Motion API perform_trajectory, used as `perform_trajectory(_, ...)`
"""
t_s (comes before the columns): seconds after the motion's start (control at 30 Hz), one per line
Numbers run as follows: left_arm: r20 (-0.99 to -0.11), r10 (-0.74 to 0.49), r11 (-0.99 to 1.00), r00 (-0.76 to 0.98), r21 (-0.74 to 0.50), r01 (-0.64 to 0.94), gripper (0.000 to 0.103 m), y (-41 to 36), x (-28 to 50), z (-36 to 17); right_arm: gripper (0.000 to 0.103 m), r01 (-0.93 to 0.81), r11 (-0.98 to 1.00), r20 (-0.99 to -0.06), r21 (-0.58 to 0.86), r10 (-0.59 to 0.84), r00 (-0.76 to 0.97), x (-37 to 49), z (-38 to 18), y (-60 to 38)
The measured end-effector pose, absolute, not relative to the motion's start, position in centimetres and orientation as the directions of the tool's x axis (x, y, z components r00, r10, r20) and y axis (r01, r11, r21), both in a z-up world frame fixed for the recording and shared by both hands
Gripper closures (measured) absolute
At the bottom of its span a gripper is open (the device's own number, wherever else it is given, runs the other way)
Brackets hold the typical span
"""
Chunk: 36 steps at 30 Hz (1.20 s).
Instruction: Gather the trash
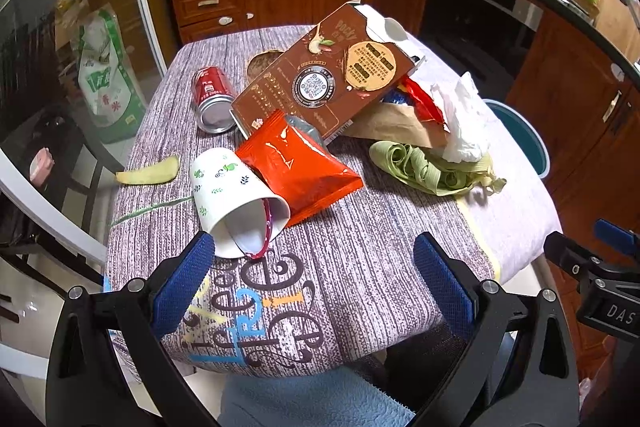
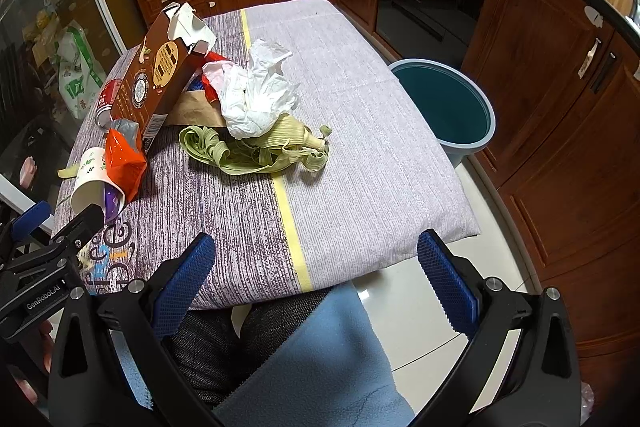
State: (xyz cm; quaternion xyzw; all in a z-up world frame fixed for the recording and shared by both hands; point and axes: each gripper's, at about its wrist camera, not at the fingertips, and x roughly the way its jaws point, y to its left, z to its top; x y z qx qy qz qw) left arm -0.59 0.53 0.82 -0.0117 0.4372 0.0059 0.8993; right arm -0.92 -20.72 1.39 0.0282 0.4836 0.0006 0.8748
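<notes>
Nothing collected yet, by the look of it; teal bin on floor beside table appears empty; cup, orange packet, can, Pocky box, tissue, husks all on tablecloth; left gripper and right gripper both spread wide, holding nothing.

ahead of the tongs, one paper cup; one orange snack bag; one red can; one brown box; one crumpled tissue; one husk bundle; off right, one bin.
</notes>
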Motion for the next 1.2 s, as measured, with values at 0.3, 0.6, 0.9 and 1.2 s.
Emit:
perform_trajectory(0.3,-0.787,0.000,1.000,0.617,-0.016,-0.021,0.004,0.5,-0.6,0.8,0.006,0.022,0.999,-0.846,0.043,0.025,0.533,-0.9,1.3,-20.5)
perform_trajectory(0.6,-0.787,0.000,1.000,0.616,-0.016,-0.021,0.004,0.5,-0.6,0.8,0.006,0.016,0.999,-0.850,0.038,0.023,0.527,-0.8,1.1,-20.4)
perform_trajectory(0.9,-0.788,0.000,1.000,0.616,-0.016,-0.020,0.004,0.5,-0.6,0.8,0.006,0.012,0.999,-0.851,0.034,0.022,0.525,-0.7,1.1,-20.1)
perform_trajectory(1.2,-0.778,0.011,1.000,0.628,-0.007,-0.026,0.004,2.6,0.6,1.0,0.006,-0.018,1.000,-0.844,0.014,0.022,0.535,0.3,1.2,-19.7)
